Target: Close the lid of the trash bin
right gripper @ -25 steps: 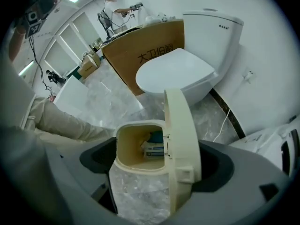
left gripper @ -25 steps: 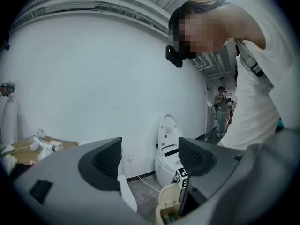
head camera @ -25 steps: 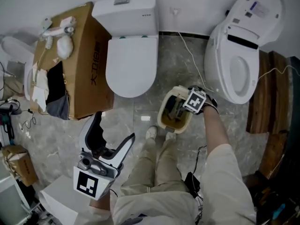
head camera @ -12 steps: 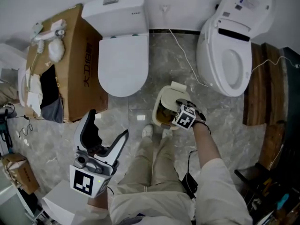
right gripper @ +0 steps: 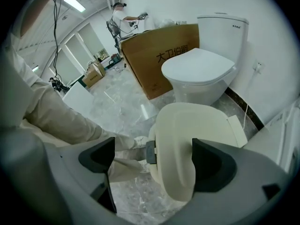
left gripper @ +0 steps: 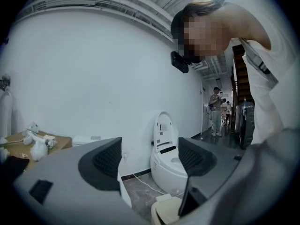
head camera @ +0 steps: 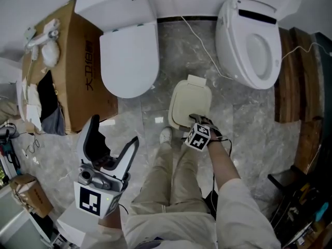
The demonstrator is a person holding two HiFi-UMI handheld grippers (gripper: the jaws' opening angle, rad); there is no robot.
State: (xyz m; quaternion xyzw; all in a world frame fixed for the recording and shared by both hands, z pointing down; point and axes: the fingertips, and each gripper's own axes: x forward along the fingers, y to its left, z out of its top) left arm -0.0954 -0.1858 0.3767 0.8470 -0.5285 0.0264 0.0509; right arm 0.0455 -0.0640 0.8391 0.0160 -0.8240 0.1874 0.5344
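The cream trash bin [head camera: 190,105] stands on the marble floor between two toilets, its lid [right gripper: 190,135] lying flat and closed on top. My right gripper [head camera: 198,122] hovers over the lid's near edge. In the right gripper view the right gripper [right gripper: 154,161] is open, its jaws spread wide with the lid's front lip below and between them. I cannot tell if a jaw touches the lid. My left gripper [head camera: 114,135] is held low at the left, away from the bin, open and empty. In the left gripper view the left gripper [left gripper: 150,161] points toward the wall, the bin [left gripper: 166,213] low in view.
A white toilet [head camera: 128,61] with its lid down stands left of the bin. A smart toilet [head camera: 254,40] with its seat cover raised stands to the right. A cardboard box [head camera: 78,77], a white cable [head camera: 202,40], wooden boards [head camera: 290,77] and my shoe [head camera: 166,135] surround the spot.
The bin's lid has swung down from open to flat on the bin. My right gripper came back toward me over it. The left gripper has hardly moved.
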